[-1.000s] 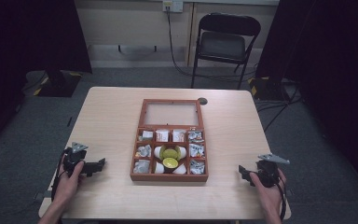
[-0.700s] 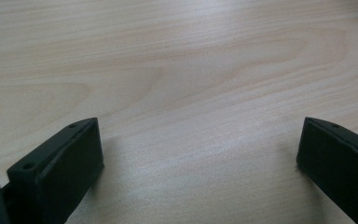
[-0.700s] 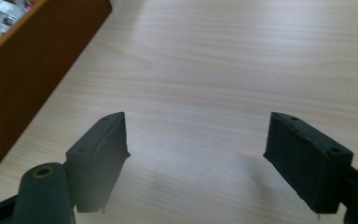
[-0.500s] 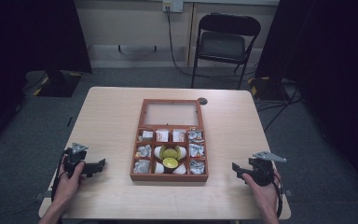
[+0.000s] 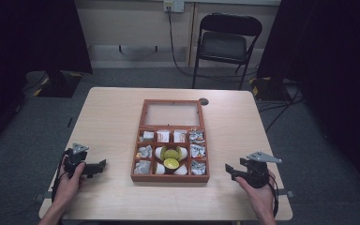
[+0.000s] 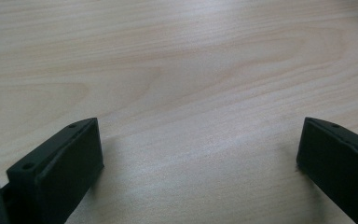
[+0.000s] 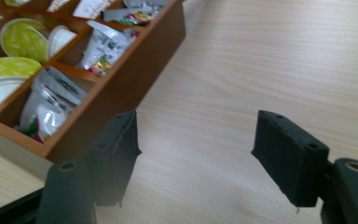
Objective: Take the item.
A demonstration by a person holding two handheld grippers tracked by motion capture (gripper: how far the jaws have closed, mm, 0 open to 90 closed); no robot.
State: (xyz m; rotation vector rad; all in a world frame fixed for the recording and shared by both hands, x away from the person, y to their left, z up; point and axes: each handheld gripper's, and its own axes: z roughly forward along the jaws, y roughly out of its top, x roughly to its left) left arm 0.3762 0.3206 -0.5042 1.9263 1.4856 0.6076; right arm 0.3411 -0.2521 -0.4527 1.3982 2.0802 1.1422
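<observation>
A: How do the jaws stand on the right gripper (image 7: 196, 154)?

B: They are wide apart and hold nothing. Between them there is bare table (image 7: 279, 60). The wooden box (image 7: 135, 70) is just beside its left jaw, but not touching.

A: And the left gripper (image 6: 200, 149)?

B: Also wide, also empty, over plain wood. In the high view it rests well apart from the box, at the left edge.

A: What is inside the box?

B: Small packets (image 7: 100, 46) in the side compartments, and 2 green-lidded cups (image 5: 171, 158) in the middle.

A: So how should the reach go well?

B: I think the right gripper should rise over the near wall first, then come down straight onto 1 packet, and close only when both jaws pass its sides.
</observation>
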